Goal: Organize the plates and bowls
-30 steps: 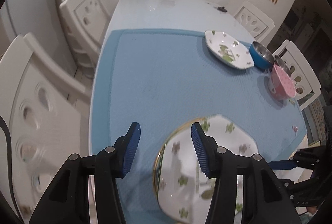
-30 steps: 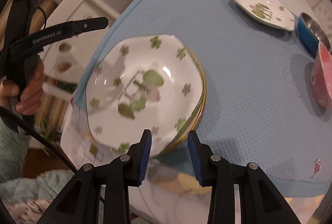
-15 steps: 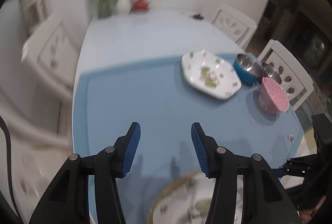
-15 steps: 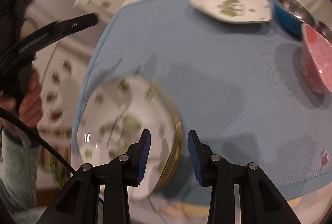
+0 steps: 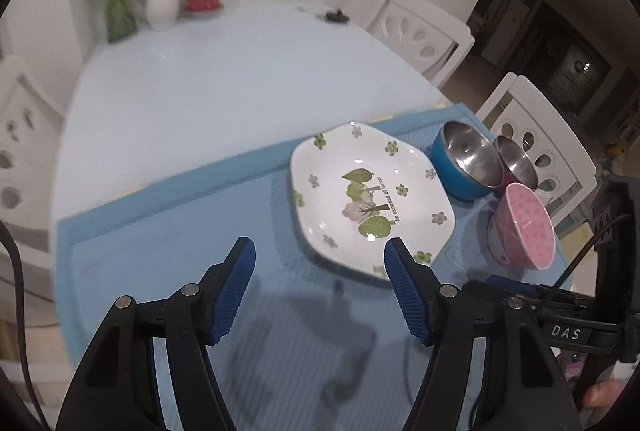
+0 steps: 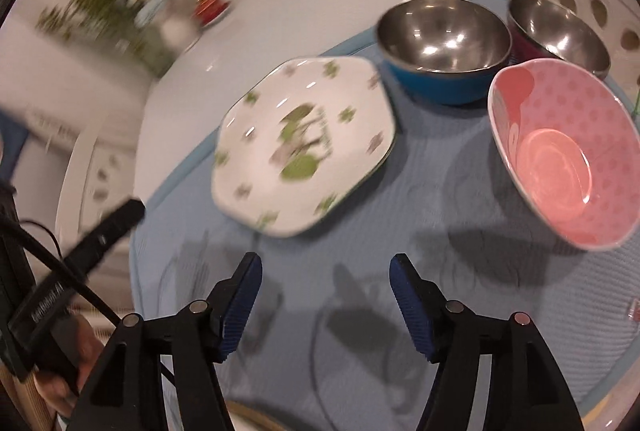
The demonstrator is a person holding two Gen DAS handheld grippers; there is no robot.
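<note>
Blue-padded jaws of the left gripper (image 5: 320, 285) stand spread wide, holding nothing, above the blue mat (image 5: 168, 255). Right gripper (image 6: 326, 295) likewise spread and empty over the same mat. Just beyond both lies the white floral plate (image 5: 370, 201), flat on the mat. Right of the plate: blue steel-lined bowl (image 5: 466, 161), a maroon steel bowl (image 5: 516, 161) touching it, and nearer, a tilted pink bowl (image 5: 526, 227). Far end of the table (image 5: 224, 79): white vase (image 5: 162, 5), blurred.

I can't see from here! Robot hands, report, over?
Left gripper and right gripper open, empty. White hexagonal tree-print plate flat on blue mat, untouched. Nothing between fingers and plate.
</note>
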